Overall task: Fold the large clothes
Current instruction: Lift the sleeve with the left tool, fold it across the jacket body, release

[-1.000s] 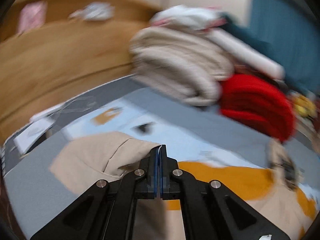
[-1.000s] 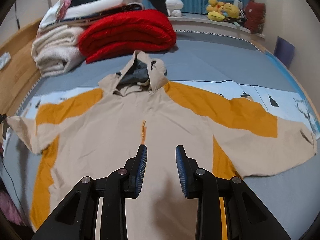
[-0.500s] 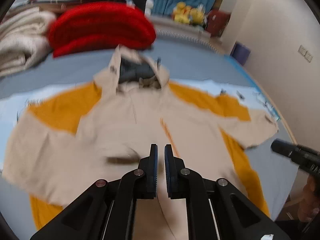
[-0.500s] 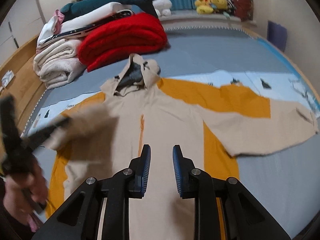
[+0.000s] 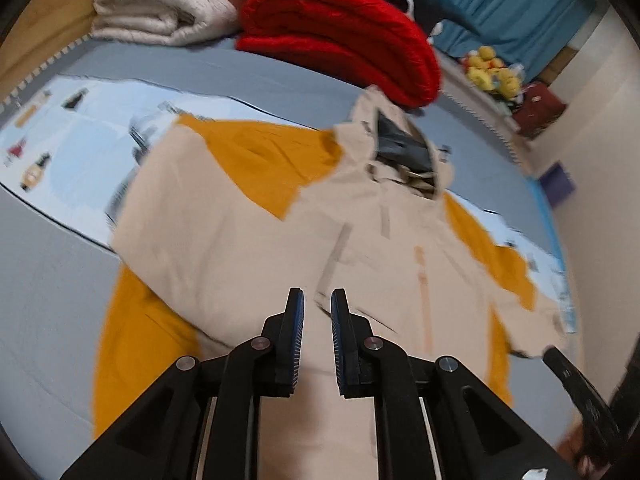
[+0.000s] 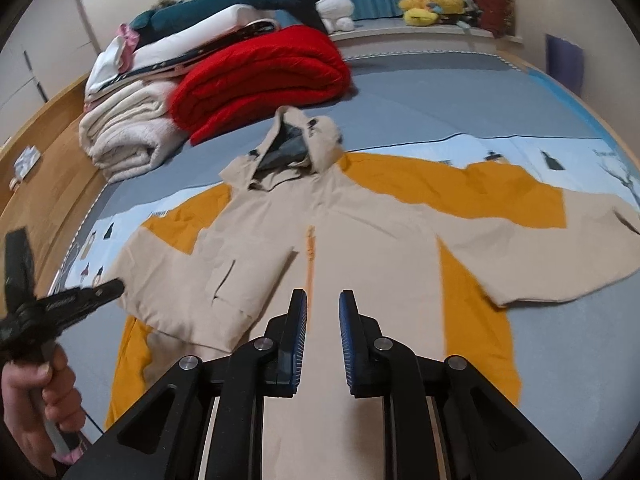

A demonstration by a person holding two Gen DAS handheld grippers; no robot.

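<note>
The jacket (image 6: 360,248) lay face up across the grey bed (image 6: 460,100), hood toward the folded red blanket (image 6: 264,76), presumably spread flat so each side could be folded inward in turn. Its left sleeve (image 6: 192,264) was already laid across the chest, cuff near the orange zip, which looked like the first fold done. The left hand-held gripper (image 5: 317,336) hovered over that folded sleeve with its jaws a little apart and nothing between them; they had just been opening, so the sleeve was released. In the right wrist view the person's hand (image 6: 36,396) gripped its handle at the bed's left edge. The right hand-held gripper (image 6: 323,340) hung over the hem just right of the zip, jaws parted and empty, having just been closing. The right sleeve (image 6: 560,252) stretched out toward the bed's right edge, with bare sheet below it leaving room for a reach. The stacked blankets kept well behind the hood.
</note>
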